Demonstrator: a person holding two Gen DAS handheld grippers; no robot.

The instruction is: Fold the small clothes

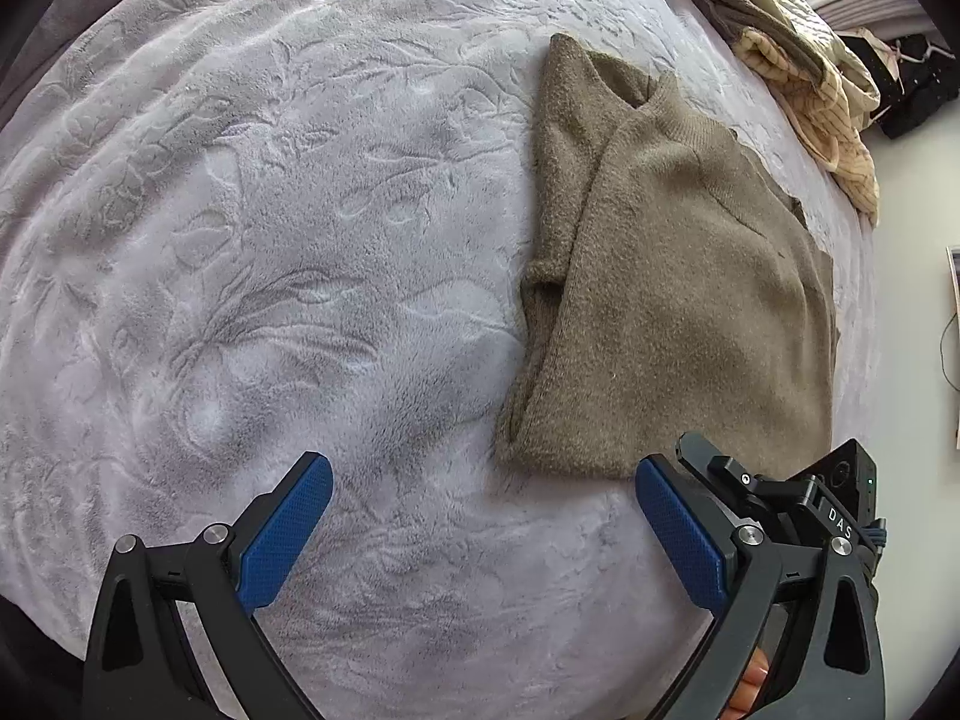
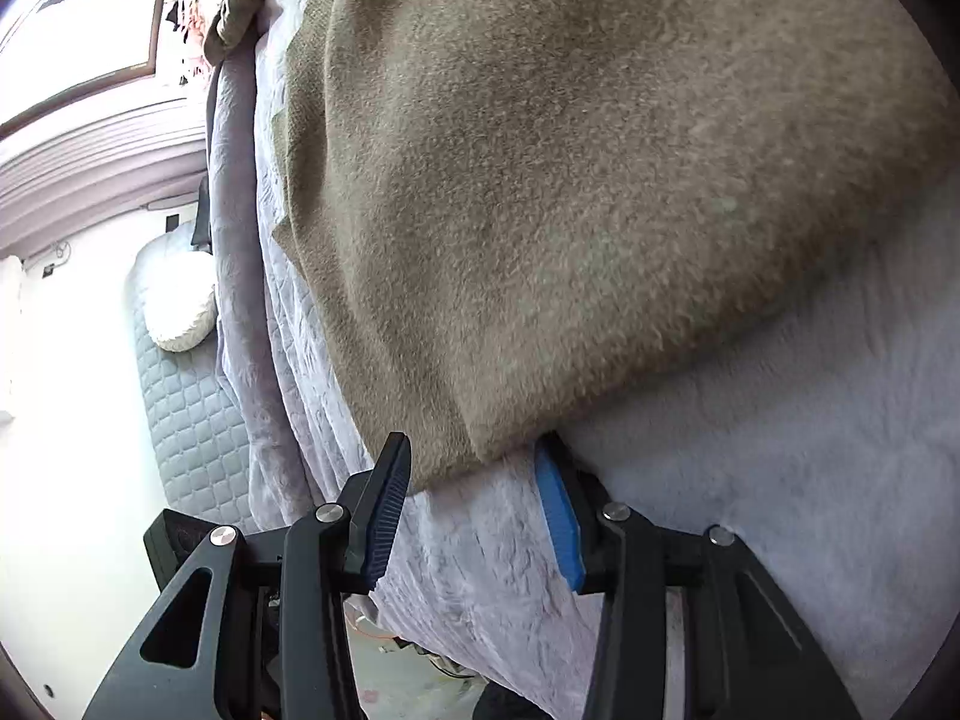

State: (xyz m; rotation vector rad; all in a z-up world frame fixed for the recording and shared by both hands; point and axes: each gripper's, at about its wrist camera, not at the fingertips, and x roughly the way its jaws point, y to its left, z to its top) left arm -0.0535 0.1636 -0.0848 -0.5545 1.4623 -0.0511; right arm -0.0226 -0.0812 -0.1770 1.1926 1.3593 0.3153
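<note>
Lying folded, fuzzy olive knit sweater (image 1: 672, 276) on plush embossed blanket (image 1: 270, 240).

Location: a bedroom in a home. Indicators: a bed covered by a pale lilac embossed plush blanket (image 1: 252, 252); a heap of crumpled bedding and clothes (image 1: 804, 48) at its far edge; a quilted grey mattress pad (image 2: 186, 408) with a white pillow (image 2: 180, 300) beside the bed; a window (image 2: 84, 18) above a pale sill.

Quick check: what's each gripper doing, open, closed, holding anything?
Left gripper: open, empty, over the blanket.
Right gripper: open, sweater corner between its fingers, not pinched.
</note>
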